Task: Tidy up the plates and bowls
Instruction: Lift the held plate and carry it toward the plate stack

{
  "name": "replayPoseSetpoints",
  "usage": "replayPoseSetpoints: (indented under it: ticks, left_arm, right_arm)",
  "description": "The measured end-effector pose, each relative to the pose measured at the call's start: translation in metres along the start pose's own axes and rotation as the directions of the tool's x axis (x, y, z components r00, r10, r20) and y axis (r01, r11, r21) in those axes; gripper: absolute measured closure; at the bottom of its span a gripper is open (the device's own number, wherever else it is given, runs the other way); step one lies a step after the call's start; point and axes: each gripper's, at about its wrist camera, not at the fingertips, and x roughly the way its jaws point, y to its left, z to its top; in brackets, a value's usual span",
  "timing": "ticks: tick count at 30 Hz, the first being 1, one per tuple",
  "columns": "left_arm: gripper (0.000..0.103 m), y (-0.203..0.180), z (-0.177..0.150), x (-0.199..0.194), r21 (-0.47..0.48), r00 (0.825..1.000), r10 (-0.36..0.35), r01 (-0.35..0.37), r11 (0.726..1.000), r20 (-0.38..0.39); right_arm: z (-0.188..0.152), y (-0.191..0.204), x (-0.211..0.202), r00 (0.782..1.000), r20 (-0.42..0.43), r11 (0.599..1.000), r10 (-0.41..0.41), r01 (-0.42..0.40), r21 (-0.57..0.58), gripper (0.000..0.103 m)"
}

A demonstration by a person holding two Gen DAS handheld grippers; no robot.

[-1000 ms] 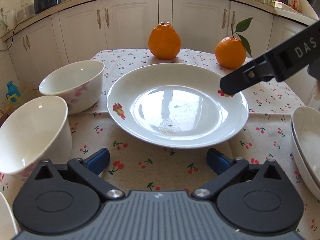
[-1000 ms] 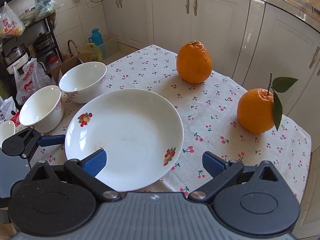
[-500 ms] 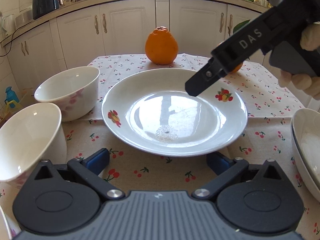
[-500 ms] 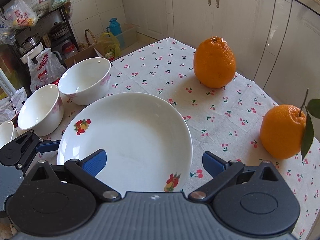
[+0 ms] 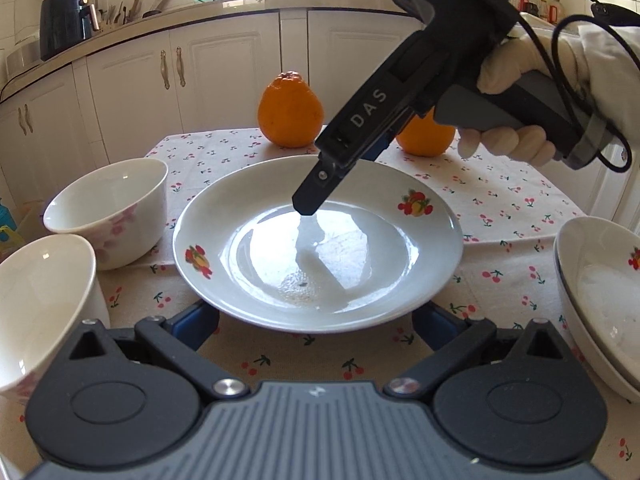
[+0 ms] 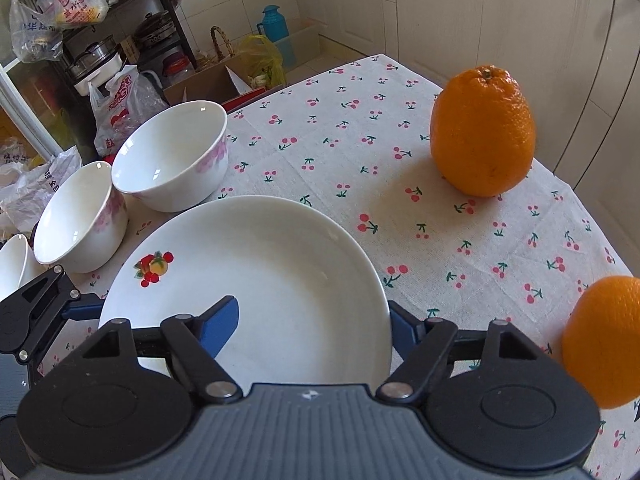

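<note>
A white plate with fruit motifs [image 5: 320, 240] lies mid-table; it also shows in the right wrist view [image 6: 256, 280]. My left gripper [image 5: 316, 320] is open, its blue pads either side of the plate's near rim. My right gripper [image 6: 312, 320] is open and straddles the plate's right rim, one pad above the plate, one outside it; its finger [image 5: 316, 196] hovers over the plate centre. Two white bowls with pink flowers [image 5: 112, 212] [image 5: 40, 300] stand left of the plate. A stack of white dishes [image 5: 600, 300] sits at the right.
Two oranges [image 6: 484, 132] [image 6: 604, 340] sit on the cherry-print tablecloth [image 6: 360, 152] beyond the plate. A third bowl's rim [image 6: 12, 264] shows at the far left. Cabinets stand behind the table; bags and a box clutter the floor on the left.
My right gripper has moved in from the right and down over the plate, one finger now above its centre. My left gripper has closed in on the plate's near rim.
</note>
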Motion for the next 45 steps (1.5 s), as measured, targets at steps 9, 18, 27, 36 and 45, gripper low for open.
replayPoseSetpoints:
  ticks: [9, 18, 27, 36, 45]
  left_arm:
    - [0.002, 0.001, 0.001, 0.004, -0.004, 1.0, -0.004, 0.004, 1.0, -0.012]
    - [0.002, 0.0, 0.001, 0.004, 0.021, 1.0, 0.009, -0.008, 1.0, -0.024]
    - [0.002, 0.001, 0.001, 0.003, 0.023, 1.0, 0.004, -0.004, 1.0, -0.018]
    - [0.002, 0.0, 0.003, -0.005, 0.032, 1.0, 0.007, -0.006, 0.999, -0.012]
    - [0.002, -0.003, 0.002, -0.014, 0.05, 1.0, -0.005, 0.006, 0.999, -0.012]
  right_arm:
    - [0.012, -0.011, 0.011, 0.998, -0.03, 0.999, 0.048, -0.048, -0.002, 0.032]
    - [0.011, -0.008, 0.01, 0.996, -0.072, 0.998, 0.058, -0.06, -0.03, 0.033]
    - [0.016, -0.008, 0.015, 0.997, -0.049, 0.998, 0.061, -0.062, -0.016, 0.03]
    - [0.006, -0.007, 0.004, 0.995, -0.054, 0.996, 0.089, -0.088, 0.014, 0.03]
    - [-0.002, -0.002, -0.013, 0.994, -0.021, 0.994, 0.103, -0.102, 0.03, 0.03]
